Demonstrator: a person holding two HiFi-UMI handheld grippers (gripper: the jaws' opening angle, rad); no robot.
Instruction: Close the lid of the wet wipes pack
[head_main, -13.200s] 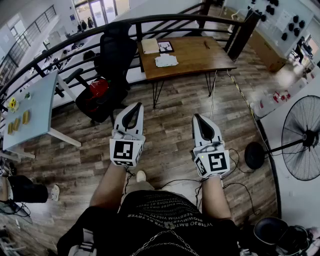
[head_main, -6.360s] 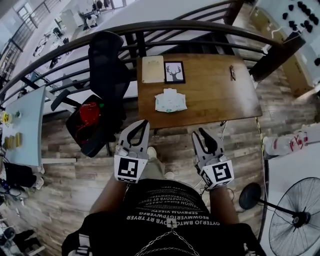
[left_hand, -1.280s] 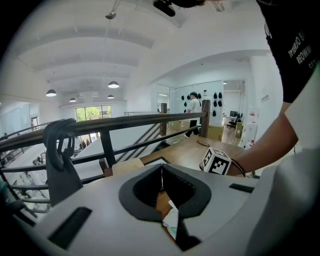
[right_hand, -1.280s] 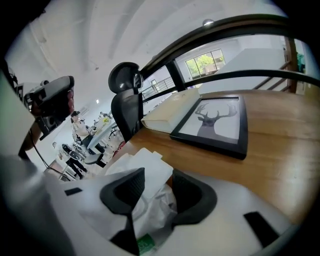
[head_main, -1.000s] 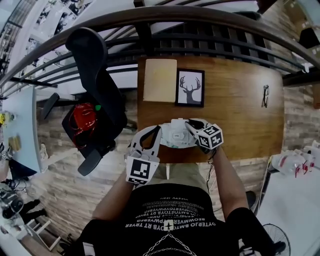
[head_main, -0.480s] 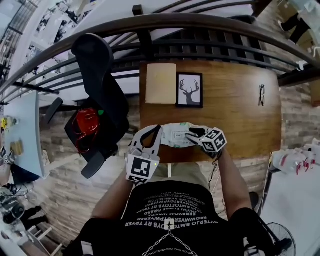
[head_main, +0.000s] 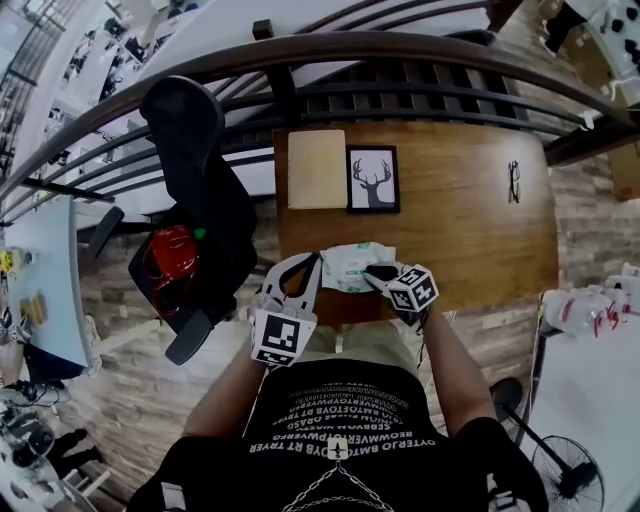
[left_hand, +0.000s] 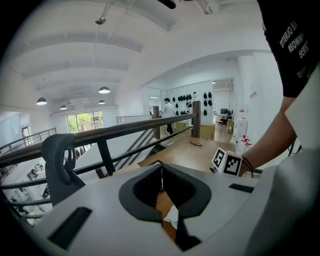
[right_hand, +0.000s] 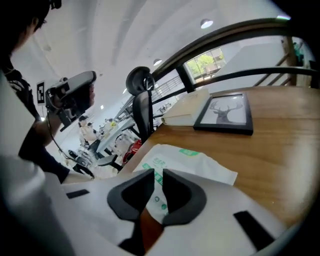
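The wet wipes pack, white with green print, lies flat near the front edge of the wooden table. My right gripper hovers at the pack's near right corner. Its jaws are closing, with a narrow gap between the tips and nothing in it. In the right gripper view the pack lies just beyond the right gripper, and I cannot make out the lid. My left gripper is shut and empty beside the pack's left edge. The left gripper view shows the left gripper and a sliver of the pack below it.
A framed deer picture and a tan board lie at the table's far side, with glasses to the right. A black office chair stands left of the table. A dark railing runs behind it.
My right gripper has drawn back from over the pack's middle to its near right corner. The raised white flap seen on the pack a second ago no longer shows. The left gripper stayed put.
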